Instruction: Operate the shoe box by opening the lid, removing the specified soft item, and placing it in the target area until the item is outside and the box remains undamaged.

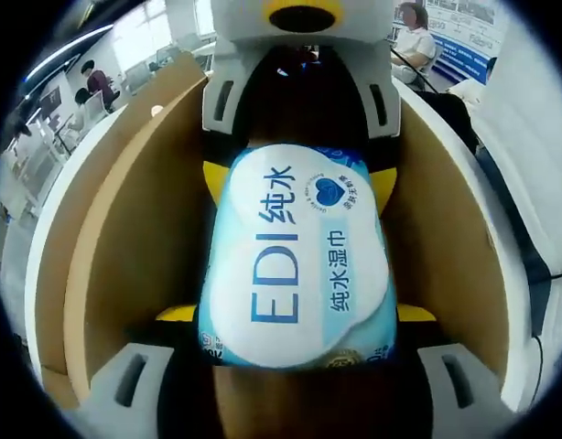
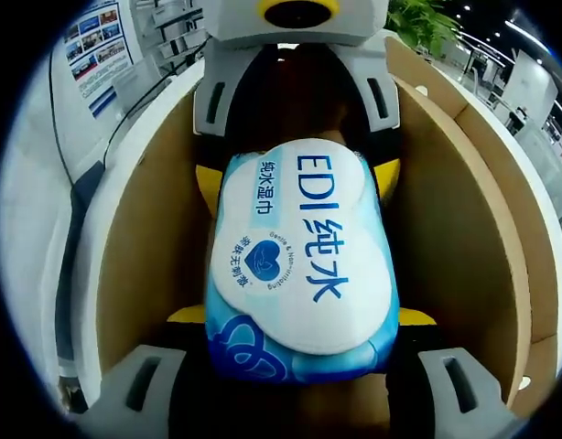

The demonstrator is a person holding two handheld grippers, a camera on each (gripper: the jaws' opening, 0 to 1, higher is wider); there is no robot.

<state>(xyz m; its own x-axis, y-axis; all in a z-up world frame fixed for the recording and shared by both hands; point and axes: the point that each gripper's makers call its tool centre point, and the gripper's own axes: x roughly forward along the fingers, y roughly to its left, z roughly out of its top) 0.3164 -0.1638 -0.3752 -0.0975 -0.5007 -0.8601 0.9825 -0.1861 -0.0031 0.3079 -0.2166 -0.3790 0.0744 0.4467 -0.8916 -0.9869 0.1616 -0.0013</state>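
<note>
Starts at the left claw (image 1: 296, 315): pinching the near end of the wet-wipe pack (image 1: 295, 265), yellow pads (image 1: 180, 313) pressed against its two sides. Meets the right claw (image 1: 297, 183) at the far end of the same pack, likewise closed on it from the opposite direction.

Confirms this in the right gripper view: right claw (image 2: 299, 315) clamped on the nearer end of the wet-wipe pack (image 2: 299, 265), left claw (image 2: 295, 178) gripping the far end, printed face up between them.

Makes sense as a two-ended hold: a soft, floppy pack sags or folds if taken from one end, so supporting both ends likely keeps it flat and level for the lift.

Moves outward to the shoe box (image 1: 125, 238): brown cardboard walls rising on both sides of the pack, white outside. Puts the pack inside the open shoe box (image 2: 153, 238), centred between the long walls and apart from them. Cannot tell whether resting on the box floor or already raised off it.

Suggests mid-removal: lid apparently out of the way, item gripped, not yet outside. Calls for a straight upward lift, both claws together, clear of the walls so the cardboard is not scraped or bent.
</note>
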